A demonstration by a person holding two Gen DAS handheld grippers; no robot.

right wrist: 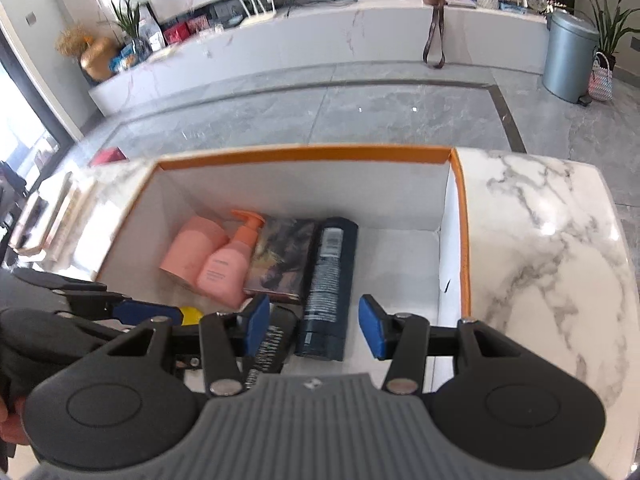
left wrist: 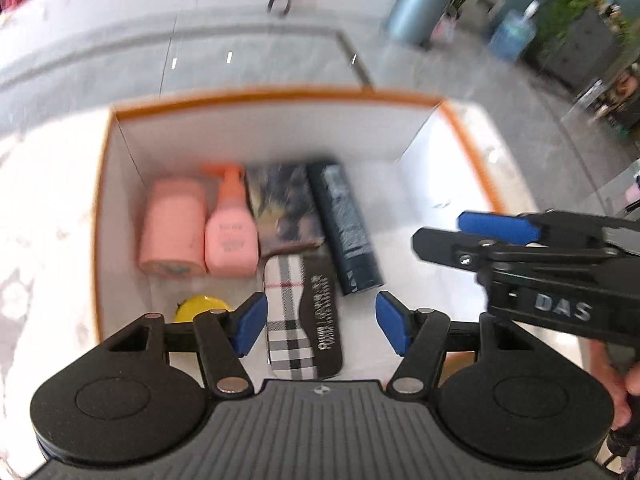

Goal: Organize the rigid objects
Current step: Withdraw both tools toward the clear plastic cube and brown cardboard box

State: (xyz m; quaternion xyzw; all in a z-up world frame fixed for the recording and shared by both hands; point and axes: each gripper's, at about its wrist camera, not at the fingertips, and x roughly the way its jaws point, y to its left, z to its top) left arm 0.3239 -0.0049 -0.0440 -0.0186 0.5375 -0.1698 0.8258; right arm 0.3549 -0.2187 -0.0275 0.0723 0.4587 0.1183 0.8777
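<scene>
A white box with an orange rim (left wrist: pixel 280 94) (right wrist: pixel 304 154) stands on the marble table (right wrist: pixel 540 240). Side by side in it lie a pink cylinder (left wrist: pixel 172 232), a pink pump bottle (left wrist: pixel 230 232) (right wrist: pixel 228 268), a dark patterned box (left wrist: pixel 282 208) and a dark blue bottle (left wrist: pixel 346 232) (right wrist: pixel 328 284). In front of them lie a plaid case (left wrist: pixel 298 320) and a yellow object (left wrist: pixel 200 308). My left gripper (left wrist: pixel 322 324) hangs open above the plaid case, holding nothing. My right gripper (right wrist: pixel 314 328) hangs open above the dark blue bottle, also holding nothing.
In the left wrist view the right gripper (left wrist: pixel 452 236) reaches in from the right, held by a hand (left wrist: pixel 624 380). Bare white box floor (right wrist: pixel 400 264) lies right of the blue bottle. A grey bin (right wrist: pixel 570 60) stands on the tiled floor beyond.
</scene>
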